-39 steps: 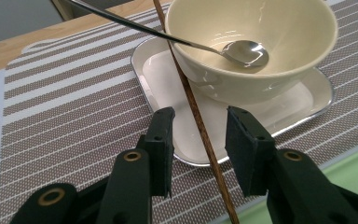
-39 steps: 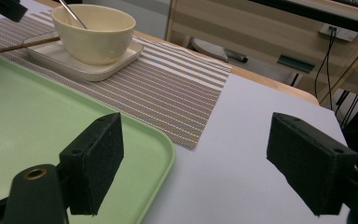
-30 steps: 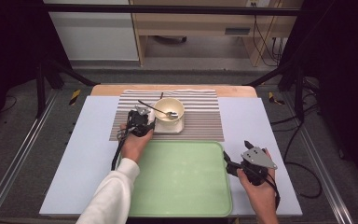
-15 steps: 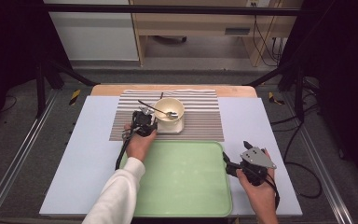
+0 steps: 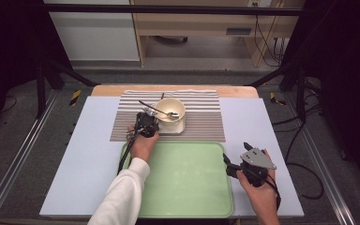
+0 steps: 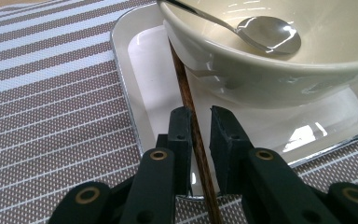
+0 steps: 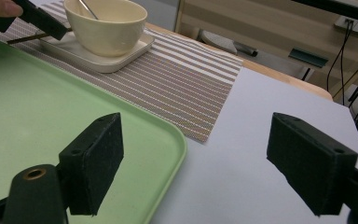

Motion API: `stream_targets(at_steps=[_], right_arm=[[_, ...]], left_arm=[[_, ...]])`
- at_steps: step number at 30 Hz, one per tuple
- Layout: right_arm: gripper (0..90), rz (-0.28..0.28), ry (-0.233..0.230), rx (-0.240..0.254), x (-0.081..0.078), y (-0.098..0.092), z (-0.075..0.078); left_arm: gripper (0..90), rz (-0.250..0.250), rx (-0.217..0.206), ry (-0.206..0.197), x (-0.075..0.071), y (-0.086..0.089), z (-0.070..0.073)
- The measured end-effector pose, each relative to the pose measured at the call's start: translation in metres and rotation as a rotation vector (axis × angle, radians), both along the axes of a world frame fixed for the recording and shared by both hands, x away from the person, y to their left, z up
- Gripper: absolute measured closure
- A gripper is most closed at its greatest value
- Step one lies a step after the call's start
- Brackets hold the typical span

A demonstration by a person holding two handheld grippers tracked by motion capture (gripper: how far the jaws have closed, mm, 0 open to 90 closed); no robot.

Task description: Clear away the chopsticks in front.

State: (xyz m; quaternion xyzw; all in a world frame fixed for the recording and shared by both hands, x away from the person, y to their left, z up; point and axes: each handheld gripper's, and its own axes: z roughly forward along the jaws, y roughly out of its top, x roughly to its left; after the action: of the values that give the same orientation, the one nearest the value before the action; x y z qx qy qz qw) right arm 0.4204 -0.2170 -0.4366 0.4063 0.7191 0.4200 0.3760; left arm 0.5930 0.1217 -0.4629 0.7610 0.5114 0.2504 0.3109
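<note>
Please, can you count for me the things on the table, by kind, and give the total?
Bowl: 1
Spoon: 1
Chopstick: 1
White dish: 1
Striped mat: 1
Green tray: 1
Total: 6

Mat [image 5: 98, 154] on table, placemat [image 5: 201, 126] at far centre. Dish [image 6: 140, 60] on placemat; bowl [image 5: 170, 111] in dish, spoon [image 5: 161, 111] in bowl w/ handle out over left rim. Chopstick [image 6: 189, 100] in dish, under bowl's left edge, between left gripper [image 6: 199, 122] jaws. Tray [image 5: 187, 187] near side of placemat. Right gripper [image 5: 229, 164] at tray's right edge.
</note>
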Motion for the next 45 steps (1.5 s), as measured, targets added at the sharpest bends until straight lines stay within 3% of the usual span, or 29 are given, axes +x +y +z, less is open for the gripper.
stream_targets(at_steps=[5,10,17,24,26,29,31,36,38,40,41,43,45], right_arm=[[18.4,-0.001,0.002,0.001,0.000,-0.001,0.000],[18.4,-0.001,0.003,-0.001,0.000,-0.001,0.000],[19.2,0.004,0.008,-0.004,0.000,0.000,-0.001],[18.2,0.010,0.008,0.008,0.000,0.000,-0.001],[18.1,0.014,0.009,0.003,0.001,0.001,-0.001],[17.5,0.022,0.005,0.007,0.000,0.001,-0.001],[16.5,0.023,-0.002,0.001,0.000,0.002,-0.001],[13.5,0.028,-0.010,0.003,0.000,0.003,-0.001],[12.2,0.026,-0.005,0.013,0.000,0.003,-0.002],[11.1,0.031,-0.005,0.004,0.000,0.004,-0.001],[11.1,0.028,-0.011,0.007,0.000,0.004,-0.001],[11.0,0.033,0.001,0.009,0.001,0.003,-0.002],[11.0,0.033,-0.002,0.005,0.002,0.004,-0.002]], left_arm=[[81.6,0.019,-0.021,0.002,0.001,0.001,0.000],[84.3,0.036,-0.014,0.003,0.001,0.002,0.000],[85.7,0.077,-0.048,-0.010,-0.001,0.010,0.004],[85.7,0.126,-0.076,-0.015,-0.011,0.022,0.015],[85.7,0.128,-0.060,-0.023,-0.015,0.026,0.020],[85.7,0.140,-0.093,-0.030,-0.020,0.033,0.027],[85.7,0.142,-0.091,-0.037,-0.024,0.037,0.029],[85.6,0.152,-0.087,-0.037,-0.031,0.044,0.031],[85.7,0.152,-0.121,-0.016,-0.034,0.047,0.030],[85.7,0.162,-0.107,-0.034,-0.037,0.049,0.031],[85.7,0.156,-0.114,-0.018,-0.037,0.051,0.030],[85.7,0.173,-0.123,-0.034,-0.039,0.054,0.032],[85.7,0.162,-0.118,-0.025,-0.042,0.054,0.031]])
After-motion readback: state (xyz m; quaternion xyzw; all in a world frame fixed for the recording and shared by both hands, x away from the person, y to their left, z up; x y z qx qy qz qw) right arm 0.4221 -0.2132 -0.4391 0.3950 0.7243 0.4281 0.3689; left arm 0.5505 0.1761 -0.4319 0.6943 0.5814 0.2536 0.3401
